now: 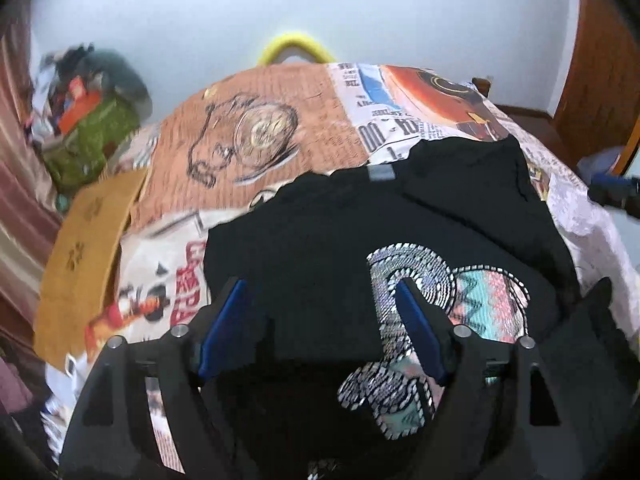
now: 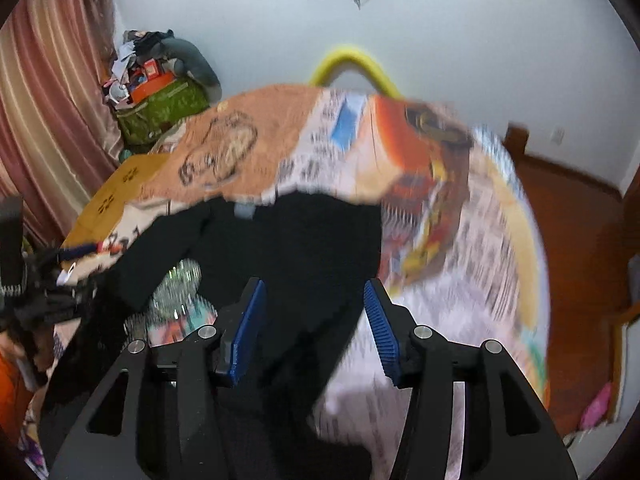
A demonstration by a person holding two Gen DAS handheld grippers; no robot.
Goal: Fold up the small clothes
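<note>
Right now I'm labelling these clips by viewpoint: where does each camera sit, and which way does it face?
Left wrist: on the left hand-held gripper, open, facing the far wall over the black shirt; both blue pads show.
Right wrist: on the right hand-held gripper, open, over the shirt's right edge; the left gripper shows at the frame's left.
Shared: shirt, printed bedspread, yellow hoop.

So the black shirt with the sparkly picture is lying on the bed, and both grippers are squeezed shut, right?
Not quite. The black shirt with the sparkly picture does lie on the bed, but both grippers are open. The left wrist view shows the left gripper with its fingers apart, and the right wrist view shows the same for the right gripper.
</note>
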